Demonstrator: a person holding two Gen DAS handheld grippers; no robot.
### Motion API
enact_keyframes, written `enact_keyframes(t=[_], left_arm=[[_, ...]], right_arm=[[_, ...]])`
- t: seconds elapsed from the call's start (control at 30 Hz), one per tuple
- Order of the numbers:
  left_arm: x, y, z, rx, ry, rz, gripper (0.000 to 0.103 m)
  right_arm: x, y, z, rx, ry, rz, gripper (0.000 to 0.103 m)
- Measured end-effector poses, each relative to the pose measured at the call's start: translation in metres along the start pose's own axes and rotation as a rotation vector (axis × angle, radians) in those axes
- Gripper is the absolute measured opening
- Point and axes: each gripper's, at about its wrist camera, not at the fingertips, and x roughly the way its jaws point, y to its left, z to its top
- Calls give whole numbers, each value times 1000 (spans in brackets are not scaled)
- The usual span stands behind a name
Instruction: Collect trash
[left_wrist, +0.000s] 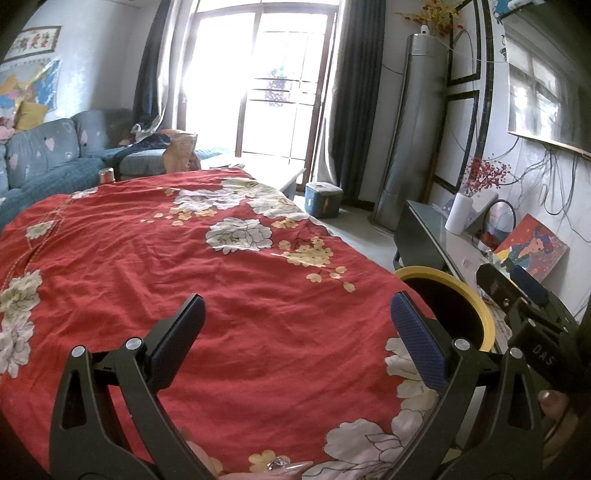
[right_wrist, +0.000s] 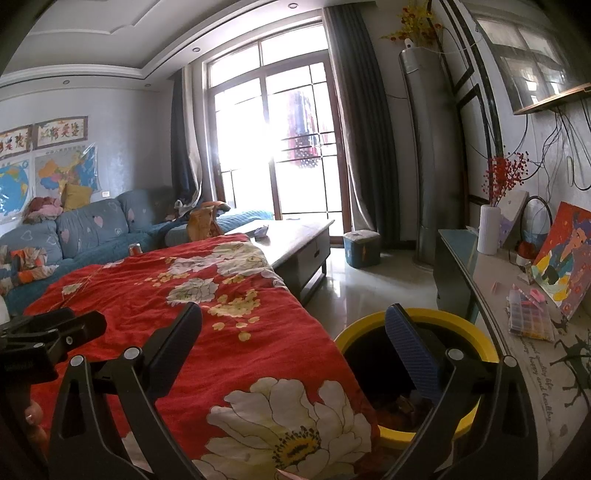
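Holding both claws over the red floral cloth (left_wrist: 155, 258) on the surface, we note left claw (left_wrist: 297, 314) spread wide, nothing between its pads. Right claw (right_wrist: 293, 325) likewise agape and empty, near the yellow-rimmed bin (right_wrist: 476, 332) at the surface's right edge, presumably for short drops. Some trash (right_wrist: 406, 406) lies inside the bin; none visible on the cloth.
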Motion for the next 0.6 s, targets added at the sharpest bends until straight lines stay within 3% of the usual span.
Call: enact_keyframes(t=[0.27, 0.4, 0.5, 0.6], left_arm=[[1, -4, -2, 15, 9, 13, 92], [0, 16, 3, -23, 22, 32, 92], [-12, 65, 12, -87, 25, 134, 92], [-33, 155, 18, -212, 37, 328, 92]], right_arm=[[0, 1, 2, 2, 0, 9, 97], [12, 14, 14, 26, 45, 63, 97], [36, 55, 32, 37, 117, 192, 97], [67, 126, 43, -1, 224, 351, 97]])
